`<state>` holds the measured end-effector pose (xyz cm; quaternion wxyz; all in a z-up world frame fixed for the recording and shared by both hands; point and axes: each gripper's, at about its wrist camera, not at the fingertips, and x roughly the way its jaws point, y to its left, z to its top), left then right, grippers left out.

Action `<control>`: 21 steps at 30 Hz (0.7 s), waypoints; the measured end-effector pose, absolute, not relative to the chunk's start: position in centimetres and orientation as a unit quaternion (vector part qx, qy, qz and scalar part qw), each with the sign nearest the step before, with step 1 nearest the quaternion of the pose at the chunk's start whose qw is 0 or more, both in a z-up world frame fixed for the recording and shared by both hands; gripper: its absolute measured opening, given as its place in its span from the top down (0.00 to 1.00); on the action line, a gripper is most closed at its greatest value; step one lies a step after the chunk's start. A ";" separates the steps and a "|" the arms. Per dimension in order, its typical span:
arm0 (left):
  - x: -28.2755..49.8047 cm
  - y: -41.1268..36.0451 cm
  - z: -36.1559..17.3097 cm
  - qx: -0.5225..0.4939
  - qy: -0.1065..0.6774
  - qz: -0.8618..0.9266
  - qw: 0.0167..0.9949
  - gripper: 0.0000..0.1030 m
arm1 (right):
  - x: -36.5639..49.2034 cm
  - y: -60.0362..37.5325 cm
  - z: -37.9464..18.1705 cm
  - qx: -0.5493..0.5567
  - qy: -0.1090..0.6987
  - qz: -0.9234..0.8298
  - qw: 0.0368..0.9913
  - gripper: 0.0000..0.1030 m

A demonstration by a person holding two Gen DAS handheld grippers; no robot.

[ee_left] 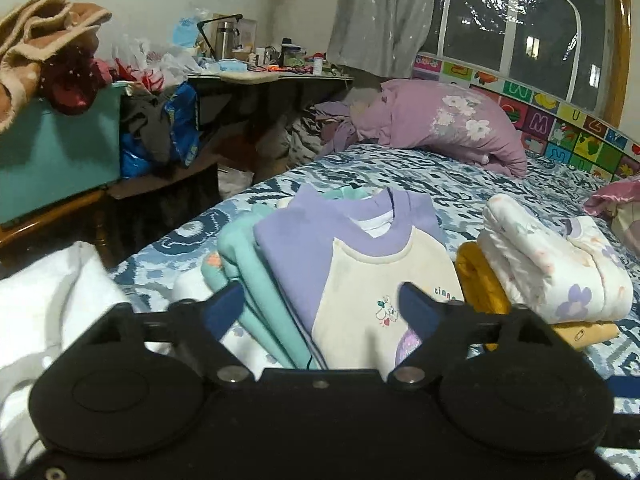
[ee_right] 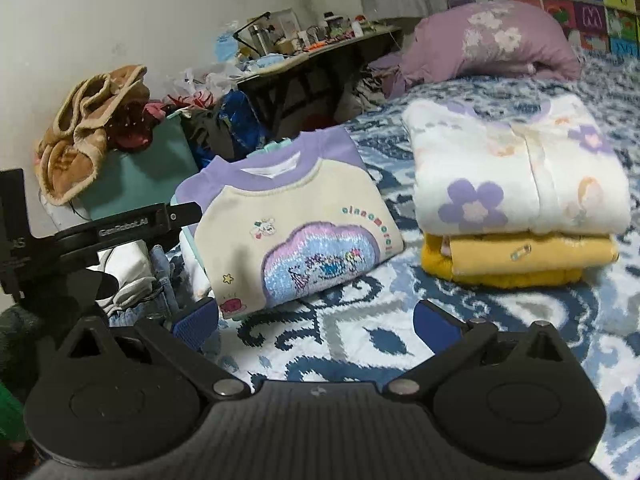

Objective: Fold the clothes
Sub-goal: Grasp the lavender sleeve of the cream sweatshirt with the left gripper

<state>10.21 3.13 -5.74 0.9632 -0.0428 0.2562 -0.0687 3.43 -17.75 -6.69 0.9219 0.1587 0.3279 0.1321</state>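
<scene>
**Fingers spread and empty over two tidy stacks**

Fingers [ee_left: 224,308] of the left gripper [ee_left: 320,308] stand wide apart with nothing between them, hanging just over the near edge of a folded sweatshirt [ee_left: 360,280]. Those of the right gripper [ee_right: 316,318] are spread equally wide and hold nothing either, with only bare bedspread [ee_right: 340,344] showing between them.

From the right gripper, the sweatshirt [ee_right: 288,232], cream with purple sleeves and collar, lies at 11 o'clock, picture side up. It tops a stack with mint green clothes [ee_left: 240,256] beneath; stacking this way presumably keeps finished pieces square and together. At 1 o'clock sits a second stack, well apart from the first: a white flowered garment [ee_right: 516,176] folded thick on top of yellow clothes [ee_right: 516,260].

Off at 9 o'clock, beside the left gripper's body, lies a loose heap of jeans and pale clothes [ee_right: 136,280], crumpled and not folded. A white garment [ee_left: 44,304] at the left gripper's 9 o'clock also looks unfolded, though blur makes that uncertain.

Farther out at 12 o'clock, a purple pillow [ee_right: 492,40] rests against the headboard.

Judging by this, both stacks already lie folded while the heap remains, so the work seems to stand between pieces.
</scene>
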 end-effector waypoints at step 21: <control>9.8 0.7 -5.1 -0.020 0.222 -0.066 0.973 0.97 | 1.5 -19.8 -11.4 0.189 0.371 0.115 0.902 0.00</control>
